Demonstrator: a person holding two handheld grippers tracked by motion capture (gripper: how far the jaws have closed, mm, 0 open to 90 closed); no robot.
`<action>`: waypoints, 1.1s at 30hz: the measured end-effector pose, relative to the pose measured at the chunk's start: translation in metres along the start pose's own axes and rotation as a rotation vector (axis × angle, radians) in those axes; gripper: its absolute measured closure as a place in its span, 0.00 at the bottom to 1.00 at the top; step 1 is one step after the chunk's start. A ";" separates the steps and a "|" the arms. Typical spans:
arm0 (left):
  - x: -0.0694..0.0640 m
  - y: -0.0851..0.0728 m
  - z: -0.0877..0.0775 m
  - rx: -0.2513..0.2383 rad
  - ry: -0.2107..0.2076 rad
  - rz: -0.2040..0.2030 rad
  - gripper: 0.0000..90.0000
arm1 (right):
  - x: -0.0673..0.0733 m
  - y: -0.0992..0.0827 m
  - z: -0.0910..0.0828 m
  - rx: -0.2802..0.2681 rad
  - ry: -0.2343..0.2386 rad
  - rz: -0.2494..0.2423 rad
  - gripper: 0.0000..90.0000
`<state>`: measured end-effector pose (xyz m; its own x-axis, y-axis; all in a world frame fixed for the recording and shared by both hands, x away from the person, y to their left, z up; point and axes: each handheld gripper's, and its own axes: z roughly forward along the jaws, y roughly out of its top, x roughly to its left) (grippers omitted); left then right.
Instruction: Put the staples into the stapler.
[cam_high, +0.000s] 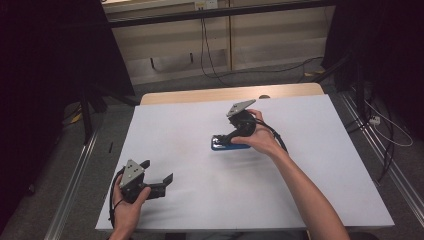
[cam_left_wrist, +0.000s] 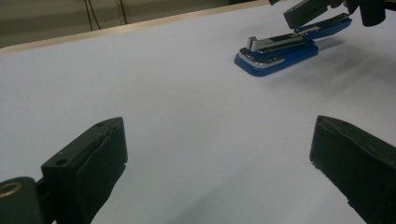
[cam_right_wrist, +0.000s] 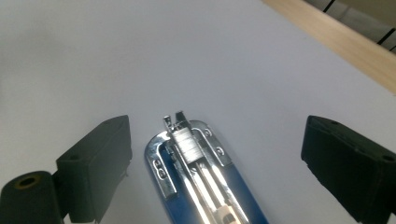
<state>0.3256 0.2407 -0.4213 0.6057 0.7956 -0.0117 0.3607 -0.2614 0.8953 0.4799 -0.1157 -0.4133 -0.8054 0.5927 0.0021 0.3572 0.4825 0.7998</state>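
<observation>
A blue stapler (cam_high: 227, 145) lies flat on the white table (cam_high: 200, 200), a little right of the middle. Its shiny metal staple channel (cam_right_wrist: 196, 177) is exposed on top. My right gripper (cam_high: 222, 140) reaches down over it from the right. Its jaws stand open on either side of the stapler's front end, with a gap on each side and no pad touching. From the left gripper view the stapler (cam_left_wrist: 275, 51) sits far off at the upper right, with the right gripper's black jaw (cam_left_wrist: 327, 11) above its rear. My left gripper (cam_high: 159, 171) rests near the front left, open and with nothing between its fingers.
The table's wooden far edge (cam_high: 230, 93) borders a floor with cables (cam_high: 210, 60) and dark stands on both sides. White tabletop lies bare between the two grippers.
</observation>
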 end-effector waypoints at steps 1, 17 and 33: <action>0.000 0.000 0.000 0.001 0.001 0.000 0.05 | -0.001 -0.001 -0.002 -0.007 0.004 0.000 0.12; 0.000 -0.001 0.000 0.005 0.011 0.001 0.05 | 0.012 -0.014 -0.030 -0.082 -0.090 0.078 0.05; 0.001 -0.001 -0.001 0.006 0.014 0.001 0.05 | 0.026 -0.041 -0.052 -0.106 -0.254 0.165 0.05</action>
<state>0.3255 0.2425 -0.4221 0.5961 0.8029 -0.0047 0.3641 -0.2651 0.8928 0.4197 -0.1534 -0.4152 -0.5921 0.8059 -0.0023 0.4109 0.3044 0.8594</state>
